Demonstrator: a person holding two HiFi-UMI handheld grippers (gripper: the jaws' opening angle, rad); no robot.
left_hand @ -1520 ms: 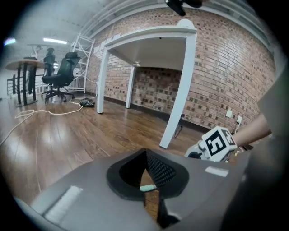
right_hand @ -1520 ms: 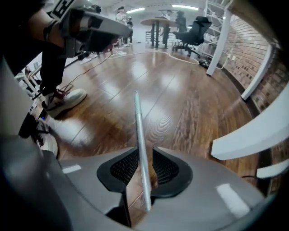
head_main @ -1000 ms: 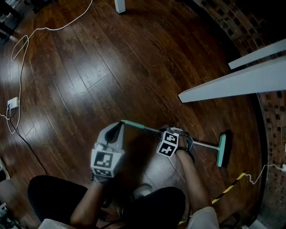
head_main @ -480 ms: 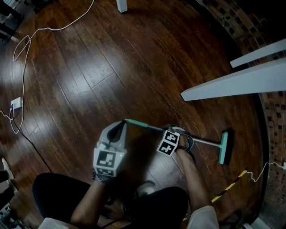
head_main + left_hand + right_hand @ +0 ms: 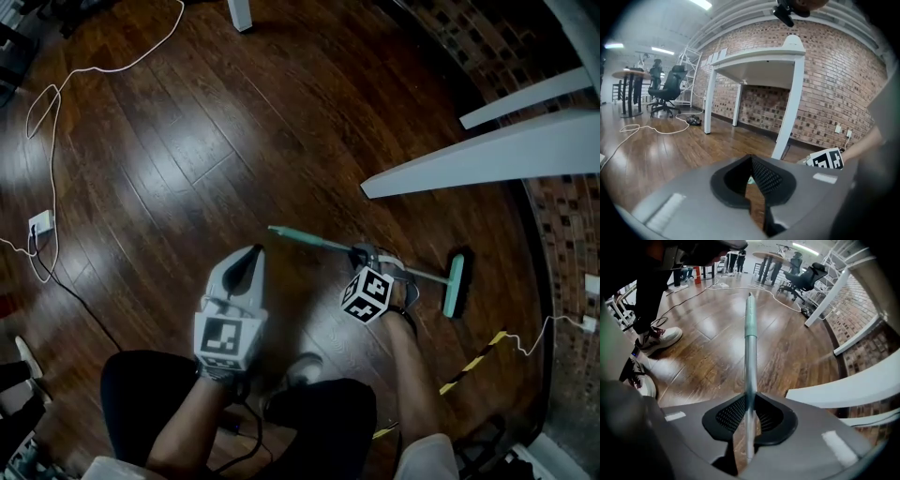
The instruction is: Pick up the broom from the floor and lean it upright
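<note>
where the broom lay flat a second ago with your left gripper at its tip, the handle end now rides higher and clear of that gripper, whose jaws are drawn together on nothing. your right gripper clamps the handle partway along (pads pressed on the metal shaft); the teal head hangs low at the right, near the white desk. around you: glossy dark wood floor, a looping white cable, brick wall, an office chair far off.
</note>
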